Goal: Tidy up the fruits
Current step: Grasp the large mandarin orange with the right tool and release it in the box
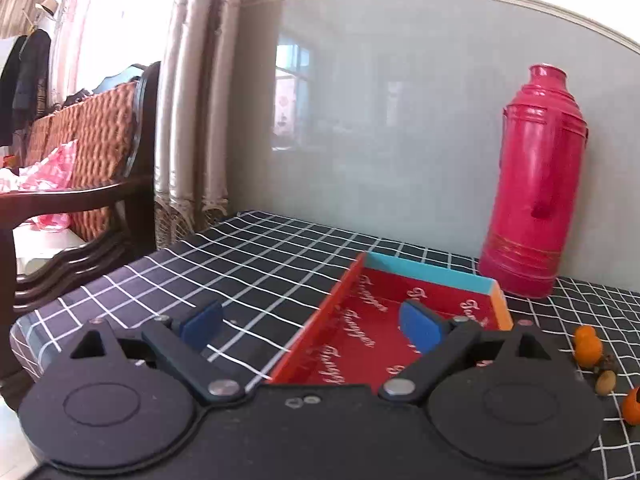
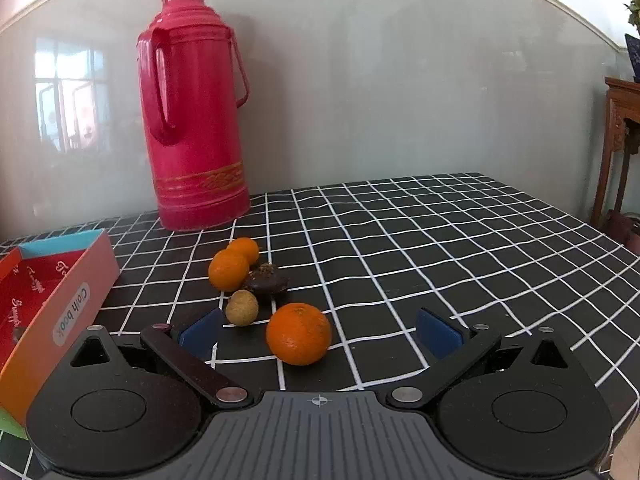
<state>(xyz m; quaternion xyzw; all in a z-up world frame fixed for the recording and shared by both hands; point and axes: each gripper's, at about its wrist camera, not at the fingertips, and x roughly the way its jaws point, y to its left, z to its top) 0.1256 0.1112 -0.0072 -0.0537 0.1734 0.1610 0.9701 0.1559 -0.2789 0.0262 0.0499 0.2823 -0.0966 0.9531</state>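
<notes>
in the left wrist view the fruits are sitting at the far right edge, the nearest orange [image 1: 633, 407] cut off by the frame. in the right wrist view a dark item [image 2: 265, 282] among the fruit is hard to make out. the checked tablecloth [image 2: 440, 240] is lying open to the right of the fruit. the red box [image 1: 400, 320] is sitting ahead of the left gripper [image 1: 310, 326], whose jaws are standing wide and empty. the right gripper [image 2: 319, 334] is also spread wide, the big orange [image 2: 299, 333] lying between its fingers, untouched. two smaller oranges [image 2: 229, 269] and a tan fruit [image 2: 241, 307] are lying just beyond, before the pink thermos [image 2: 196, 120].
</notes>
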